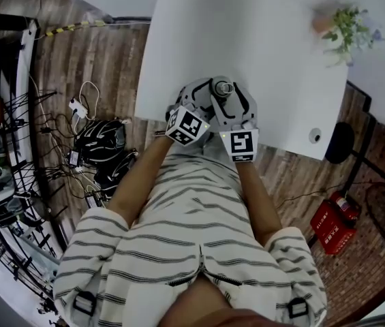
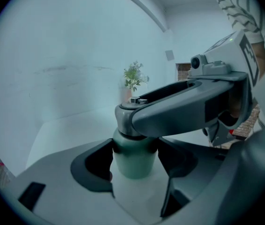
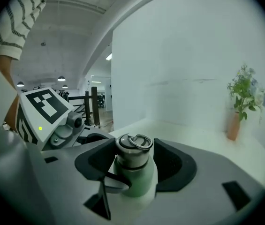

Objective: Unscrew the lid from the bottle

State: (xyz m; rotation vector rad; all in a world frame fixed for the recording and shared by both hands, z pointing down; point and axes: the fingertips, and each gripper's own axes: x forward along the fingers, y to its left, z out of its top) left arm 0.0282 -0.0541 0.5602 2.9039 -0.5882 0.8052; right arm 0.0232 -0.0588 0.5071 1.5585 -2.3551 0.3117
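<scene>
A pale green bottle with a steel lid stands at the near edge of the white table. A wire ring lies on top of the lid. My left gripper is shut on the bottle's body, its black pads pressing both sides. Higher up, my right gripper is shut on the lid, one pad on each side. In the head view both grippers, left and right, meet around the bottle. In the left gripper view the right gripper's grey finger crosses over the lid.
A small potted plant stands at the table's far right, and a small round object lies near the right front corner. On the floor, cables and gear lie to the left, and a red box sits to the right.
</scene>
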